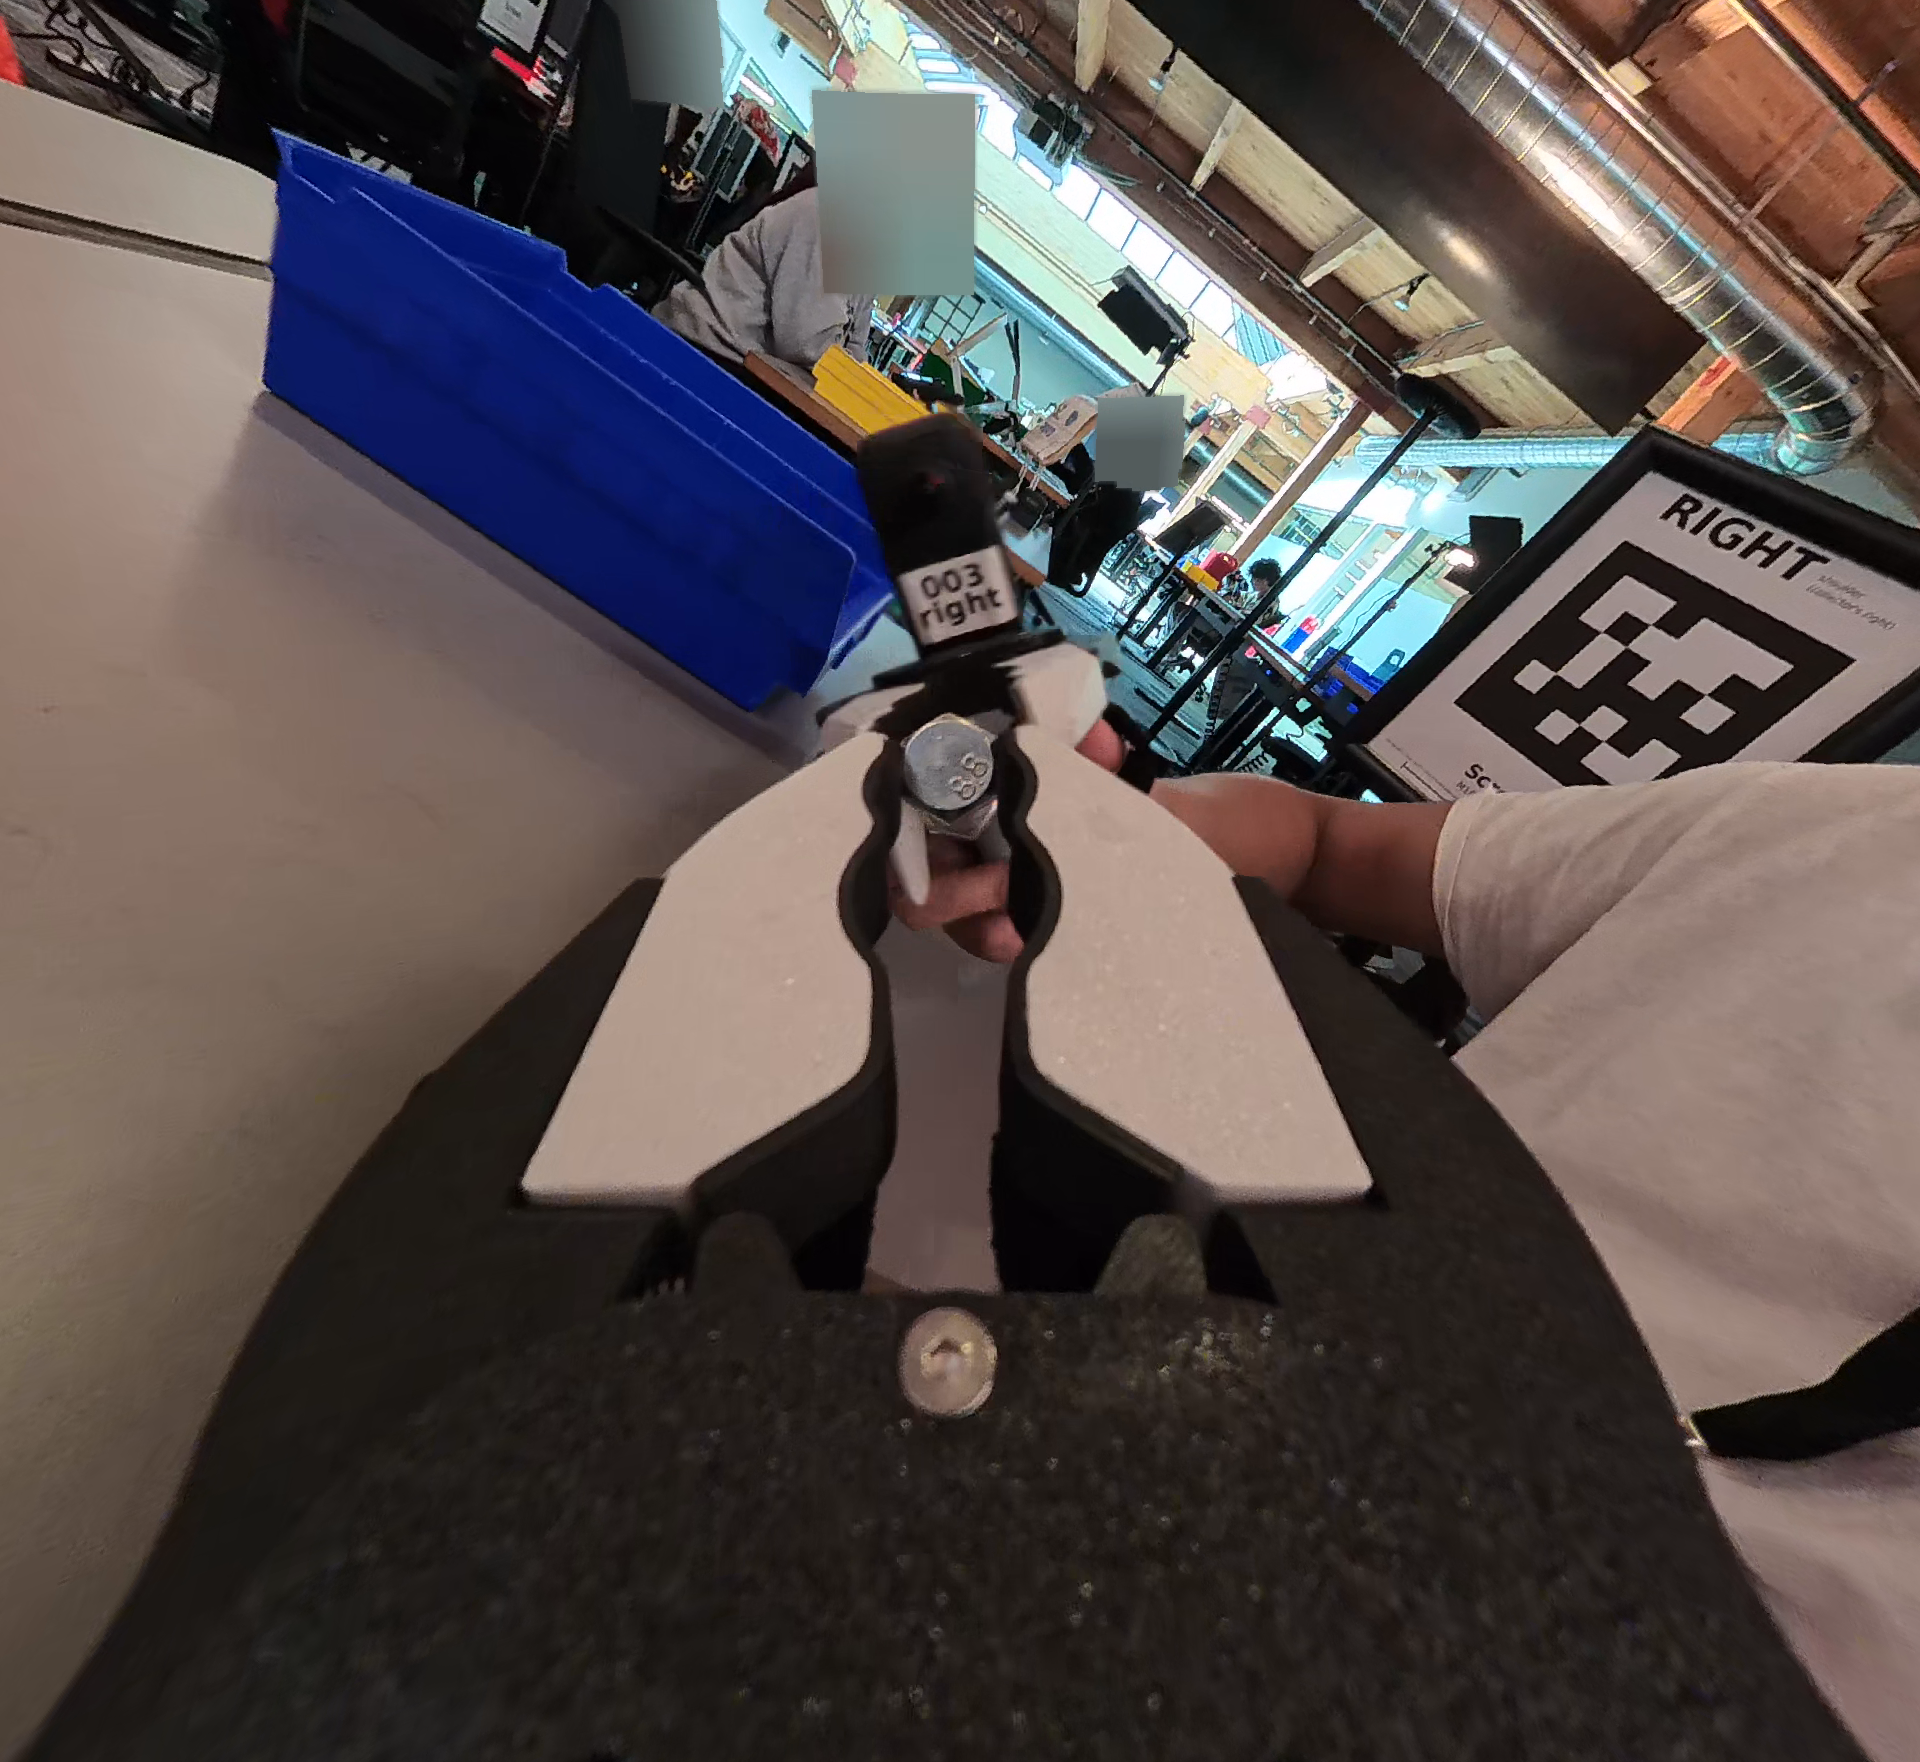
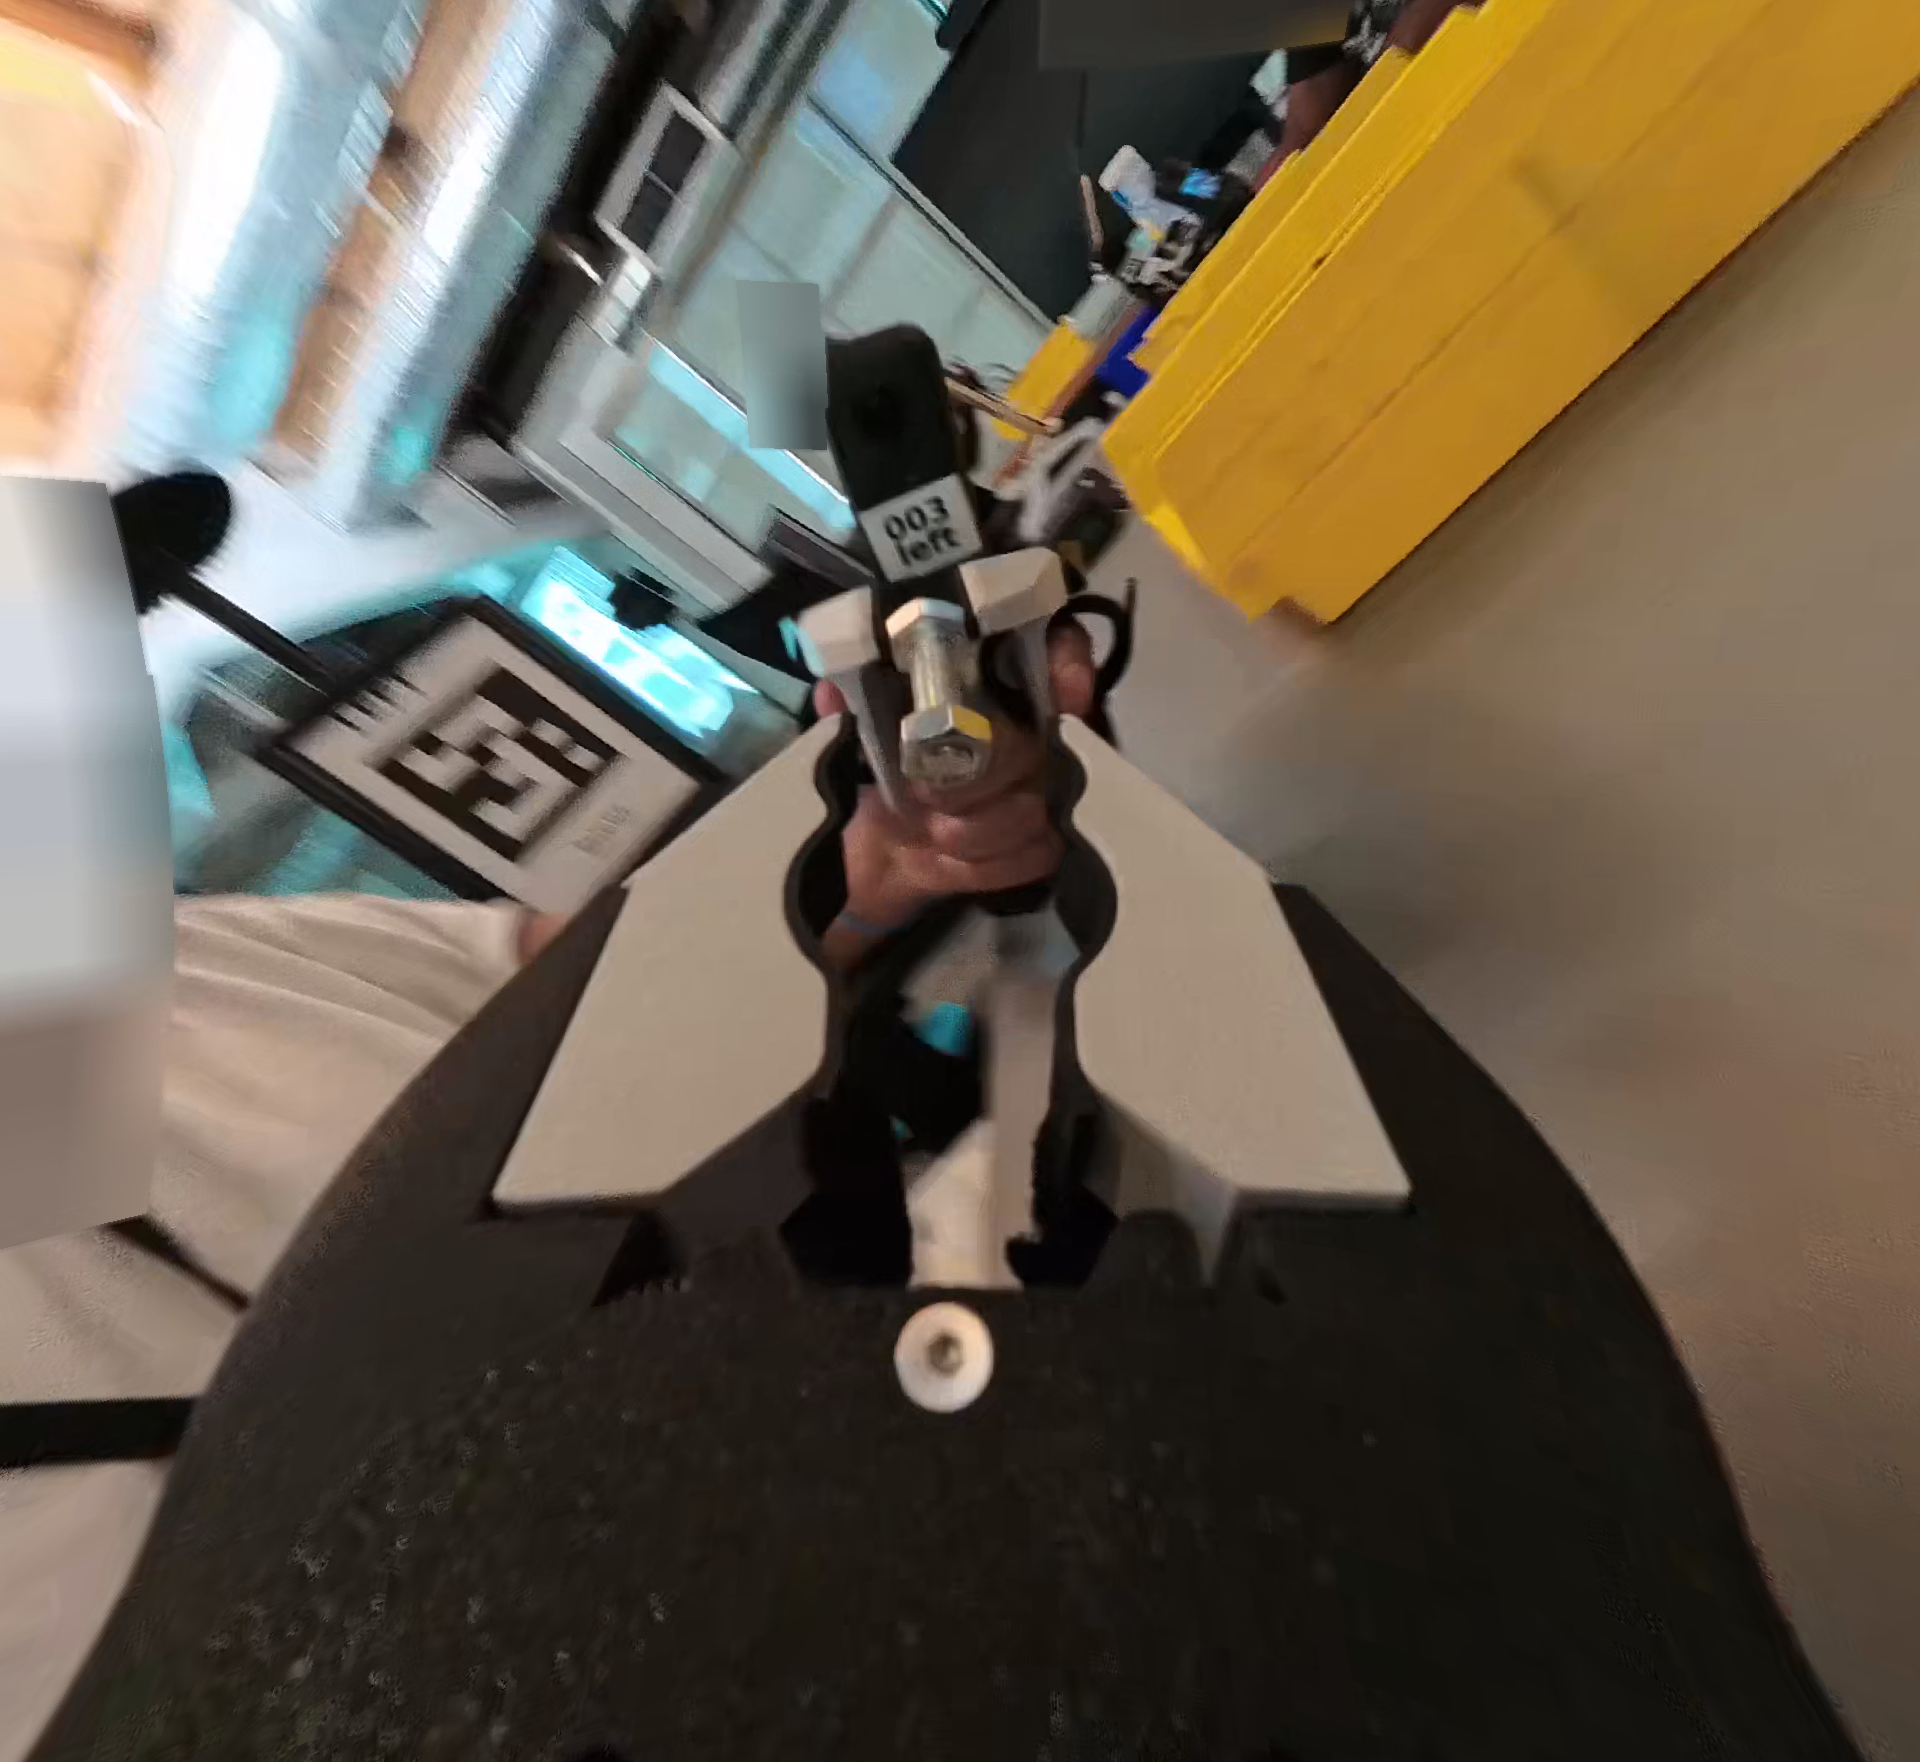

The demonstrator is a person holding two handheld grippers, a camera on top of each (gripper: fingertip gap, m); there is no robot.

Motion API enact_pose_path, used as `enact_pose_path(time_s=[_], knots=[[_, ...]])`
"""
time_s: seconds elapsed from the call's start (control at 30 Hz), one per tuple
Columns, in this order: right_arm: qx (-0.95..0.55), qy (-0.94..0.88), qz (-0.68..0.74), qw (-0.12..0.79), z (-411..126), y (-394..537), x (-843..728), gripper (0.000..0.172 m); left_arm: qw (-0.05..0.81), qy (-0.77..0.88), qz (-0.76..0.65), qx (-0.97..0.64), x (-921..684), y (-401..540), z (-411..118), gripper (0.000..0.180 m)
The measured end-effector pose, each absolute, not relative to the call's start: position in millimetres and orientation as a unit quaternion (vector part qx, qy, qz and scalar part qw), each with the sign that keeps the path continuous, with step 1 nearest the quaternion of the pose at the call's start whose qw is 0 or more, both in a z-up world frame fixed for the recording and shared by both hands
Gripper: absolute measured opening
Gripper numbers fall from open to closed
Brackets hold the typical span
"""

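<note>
- The bench [image 1: 208, 777] is a pale, plain surface that fills the left of the left wrist view and the right of the right wrist view.
- A blue plastic bin [image 1: 540, 424] stands on the bench beyond the left hand-held gripper; a yellow plastic bin [image 2: 1507, 278] stands on it beyond the right one.
- A framed black-and-white marker board [image 1: 1662, 663] stands upright at the bench edge, beside the person's white sleeve [image 1: 1662, 985].
- The left hand-held gripper [image 1: 948, 762] is clamped on the hex head of a steel bolt [image 1: 945, 767], its 2 dark-lined fingertips pressed against opposite sides of the head. It is raised above the bench, clear of both bins.
- The right hand-held gripper [image 2: 951, 746] faces the left one head-on, tip to tip. Its jaws stand apart, with a gap showing on either side of what lies between them, so it grips nothing.
- The bolt points from the left hand-held gripper straight toward the right one, its shank bare between head and tip.
- A hex nut [image 2: 940, 736] sits on the far end of the bolt's thread, between the right hand-held gripper's 2 fingertips and touched by neither.
</note>
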State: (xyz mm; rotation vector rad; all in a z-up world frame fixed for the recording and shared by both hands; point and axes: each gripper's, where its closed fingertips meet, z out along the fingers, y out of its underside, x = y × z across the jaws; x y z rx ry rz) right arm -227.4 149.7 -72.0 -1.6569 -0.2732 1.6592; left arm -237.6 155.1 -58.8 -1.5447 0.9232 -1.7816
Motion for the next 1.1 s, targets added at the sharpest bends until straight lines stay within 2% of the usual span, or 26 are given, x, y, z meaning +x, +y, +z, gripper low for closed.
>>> enact_pose_path(time_s=[0.1, 0.27, 0.37, 0.47, 0.6, 0.7, 0.73, 0.83, 0.97, 1.1], knots=[[-0.690, -0.227, 0.486, 0.487, -78.2, 155.1, -221.8, 0.047, 0.303, 0.335, -0.677, -0.581, -241.1, 160.4, -55.6, 0.017], [-0.628, -0.434, 0.009, 0.646, -84.1, 167.0, -199.5, 0.046, 0.281, 0.302, -0.697, -0.586, -242.2, 165.3, -56.1, 0.017], [-0.500, -0.516, -0.205, 0.665, -77.9, 157.0, -205.8, 0.044, 0.265, 0.293, -0.708, -0.585, -240.1, 162.4, -56.9, 0.016], [-0.386, -0.552, -0.325, 0.664, -76.2, 146.0, -218.4, 0.039, 0.249, 0.294, -0.716, -0.582, -237.5, 156.8, -57.1, 0.016], [-0.332, -0.560, -0.373, 0.661, -73.2, 141.2, -225.4, 0.037, 0.231, 0.294, -0.723, -0.581, -234.8, 150.7, -58.2, 0.017], [-0.303, -0.568, -0.399, 0.653, -74.4, 140.0, -228.8, 0.028, 0.221, 0.291, -0.727, -0.581, -233.6, 149.5, -59.3, 0.017], [-0.299, -0.563, -0.405, 0.656, -72.2, 140.2, -228.2, 0.019, 0.219, 0.289, -0.726, -0.584, -233.2, 149.9, -60.4, 0.016], [-0.325, -0.556, -0.374, 0.667, -68.5, 140.1, -226.3, 0.018, 0.210, 0.285, -0.733, -0.580, -233.3, 149.3, -60.1, 0.016], [-0.463, -0.523, -0.189, 0.691, -67.4, 140.5, -226.1, 0.018, 0.229, 0.306, -0.723, -0.576, -233.7, 147.8, -57.6, 0.016], [-0.610, -0.420, 0.146, 0.655, -65.1, 138.2, -228.9, 0.017, 0.258, 0.330, -0.710, -0.565, -235.0, 145.5, -52.5, 0.017]])
